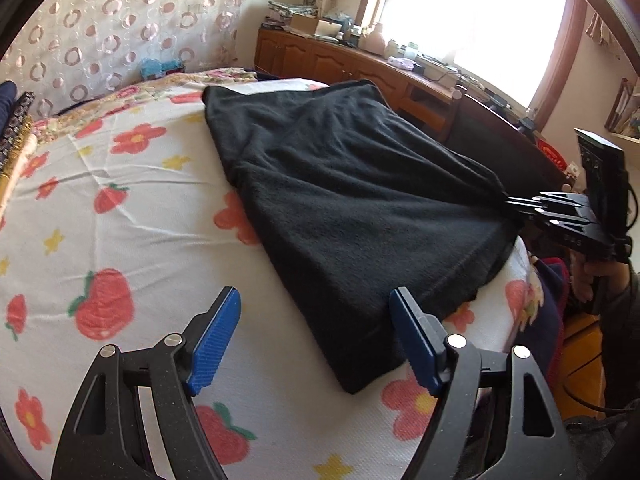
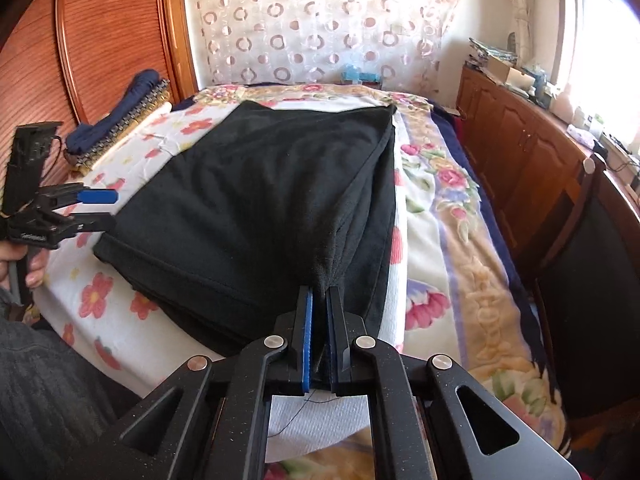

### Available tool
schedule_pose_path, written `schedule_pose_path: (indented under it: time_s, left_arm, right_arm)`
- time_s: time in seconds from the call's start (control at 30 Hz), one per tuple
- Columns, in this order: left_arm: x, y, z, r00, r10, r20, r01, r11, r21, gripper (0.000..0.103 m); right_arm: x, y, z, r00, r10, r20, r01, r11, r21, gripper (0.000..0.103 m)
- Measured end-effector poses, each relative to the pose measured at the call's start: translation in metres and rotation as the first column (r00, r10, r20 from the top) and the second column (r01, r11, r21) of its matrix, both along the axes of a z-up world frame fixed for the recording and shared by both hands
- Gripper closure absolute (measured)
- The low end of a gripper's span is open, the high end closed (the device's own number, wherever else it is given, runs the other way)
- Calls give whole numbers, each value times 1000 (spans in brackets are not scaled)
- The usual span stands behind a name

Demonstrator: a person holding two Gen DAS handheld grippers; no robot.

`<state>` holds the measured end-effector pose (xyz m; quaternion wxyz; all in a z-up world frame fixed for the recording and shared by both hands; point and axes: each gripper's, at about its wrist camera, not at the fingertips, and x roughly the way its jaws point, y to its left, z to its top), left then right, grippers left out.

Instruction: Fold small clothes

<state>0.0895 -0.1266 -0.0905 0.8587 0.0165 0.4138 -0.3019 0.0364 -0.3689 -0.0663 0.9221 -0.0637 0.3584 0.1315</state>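
Note:
A black fleece garment (image 1: 340, 208) lies folded on the bed's white flowered sheet (image 1: 120, 208). My left gripper (image 1: 316, 312) is open, its blue pads just above the garment's near edge, holding nothing. It also shows in the right wrist view (image 2: 100, 208) at the garment's left corner. My right gripper (image 2: 318, 304) is shut on a bunched corner of the black garment (image 2: 260, 192) and lifts it slightly. It shows in the left wrist view (image 1: 516, 206) at the garment's right corner.
A stack of folded dark clothes (image 2: 120, 120) sits by the wooden headboard (image 2: 104, 40). A wooden cabinet (image 2: 520, 152) with clutter runs along the window side. A dark chair (image 2: 592, 248) stands beside the bed. A floral blanket (image 2: 440, 220) covers the bed's right part.

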Motion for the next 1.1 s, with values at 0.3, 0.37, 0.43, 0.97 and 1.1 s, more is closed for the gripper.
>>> schedule_pose_path:
  time_s: [0.3, 0.37, 0.43, 0.97, 1.1]
  left_arm:
    - [-23, -10, 9, 996, -83, -25, 82, 996, -40, 88]
    - [-26, -12, 13, 997, -79, -16, 79, 997, -22, 88]
    - [-25, -14, 13, 997, -75, -9, 74, 997, -7, 88]
    - [0, -27, 74, 991, -89, 102, 98, 991, -87, 88]
    - [0, -28, 77, 989, -87, 117, 95, 993, -69, 88]
  right_arm:
    - [2, 0, -8, 1000, -15, -12, 16, 999, 28, 97]
    - [1, 1, -9, 1000, -16, -10, 16, 1000, 22, 97]
    - [0, 1, -8, 1000, -13, -8, 13, 1000, 19, 97]
    - [-21, 66, -14, 984, 169, 64, -170, 985, 9, 43]
    - [-22, 78, -29, 975, 219, 28, -218, 976, -24, 40]
